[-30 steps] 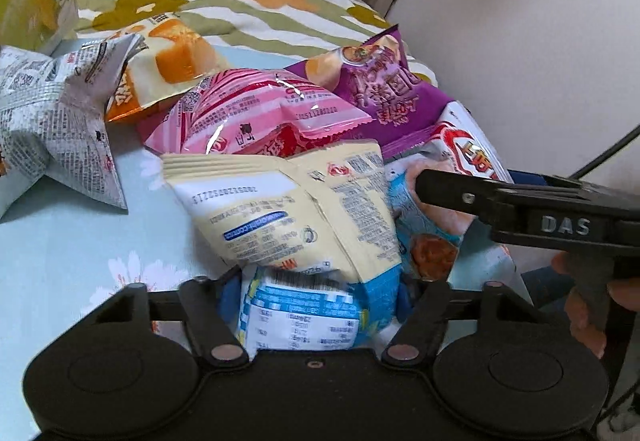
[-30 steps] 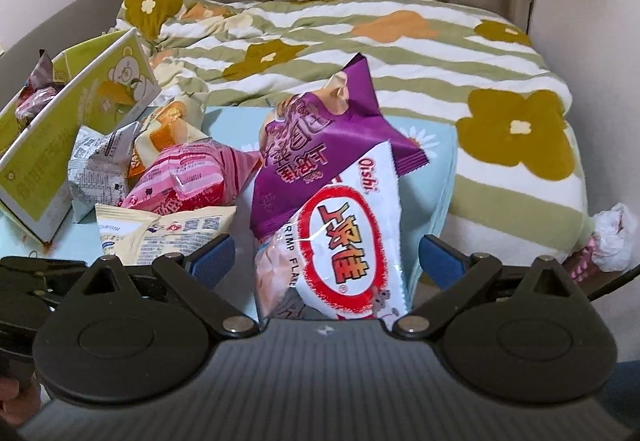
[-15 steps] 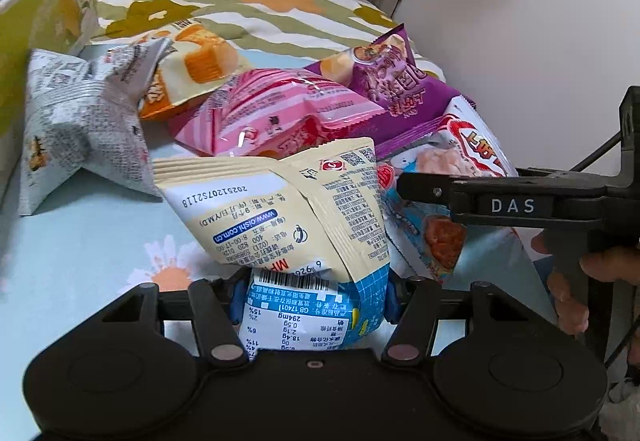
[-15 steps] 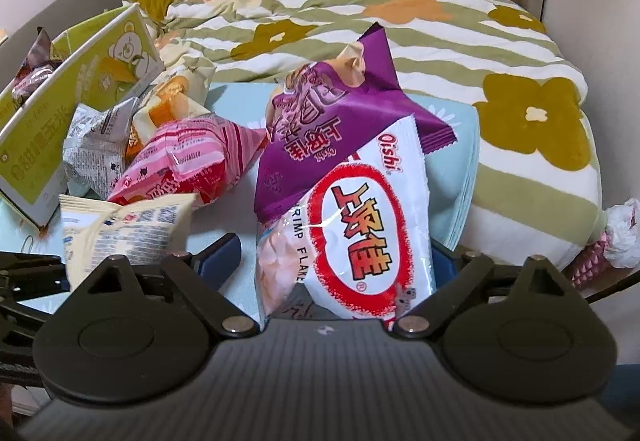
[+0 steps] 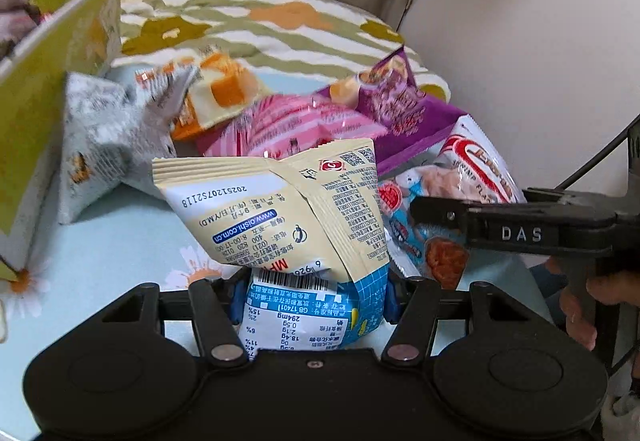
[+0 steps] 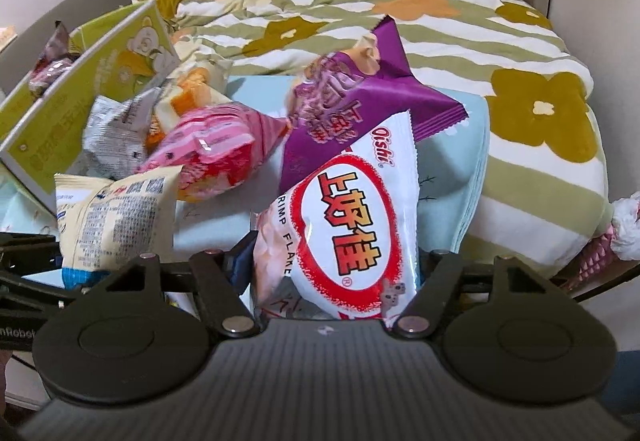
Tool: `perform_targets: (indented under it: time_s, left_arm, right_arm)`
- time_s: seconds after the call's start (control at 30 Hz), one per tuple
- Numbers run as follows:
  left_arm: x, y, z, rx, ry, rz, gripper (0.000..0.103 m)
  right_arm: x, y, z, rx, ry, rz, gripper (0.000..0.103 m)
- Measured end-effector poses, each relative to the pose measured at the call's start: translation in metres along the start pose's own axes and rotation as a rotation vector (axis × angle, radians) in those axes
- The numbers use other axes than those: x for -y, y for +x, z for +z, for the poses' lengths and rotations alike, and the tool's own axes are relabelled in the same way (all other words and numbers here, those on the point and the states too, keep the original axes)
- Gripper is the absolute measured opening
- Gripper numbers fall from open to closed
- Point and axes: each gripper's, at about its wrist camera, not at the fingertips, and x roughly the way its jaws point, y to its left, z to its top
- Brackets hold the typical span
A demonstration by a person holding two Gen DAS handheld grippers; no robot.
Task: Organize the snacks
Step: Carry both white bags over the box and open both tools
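My left gripper (image 5: 314, 293) is shut on a cream and blue snack bag (image 5: 280, 217), held by its lower end a little above the light blue cloth (image 5: 100, 261). The same bag (image 6: 116, 225) hangs at the left of the right wrist view. The jaws of my right gripper (image 6: 332, 269) are closing, with a white and red shrimp-flakes bag (image 6: 344, 217) between them, and the pads meet its sides. That bag (image 5: 472, 169) lies right of the cream one, under the right gripper's near finger (image 5: 480, 217).
A purple bag (image 6: 352, 109), a pink bag (image 6: 216, 149), an orange and cream bag (image 6: 192, 97) and a grey printed bag (image 6: 116, 129) lie behind. A yellow-green box (image 6: 92, 81) stands at the left. A striped floral quilt (image 6: 520, 121) covers the back and right.
The right jaws went from wide open to closed in on the shrimp-flakes bag. The left gripper rose a little with the cream bag and drew nearer the yellow-green box.
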Motion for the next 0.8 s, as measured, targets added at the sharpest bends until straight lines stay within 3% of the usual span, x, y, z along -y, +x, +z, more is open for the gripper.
perform_targets:
  time_s: [0.4,0.8]
  left_arm:
    - [-0.022,-0.101,0.023,0.131,-0.046,0.126,0.063]
    - [-0.113,-0.196,0.065,0.257,-0.068,0.229,0.063]
  right_arm:
    - [-0.058,-0.062,0.037,0.099,-0.041,0.094,0.085]
    - [-0.163,-0.088,0.108,0.208,-0.077,0.184,0.085]
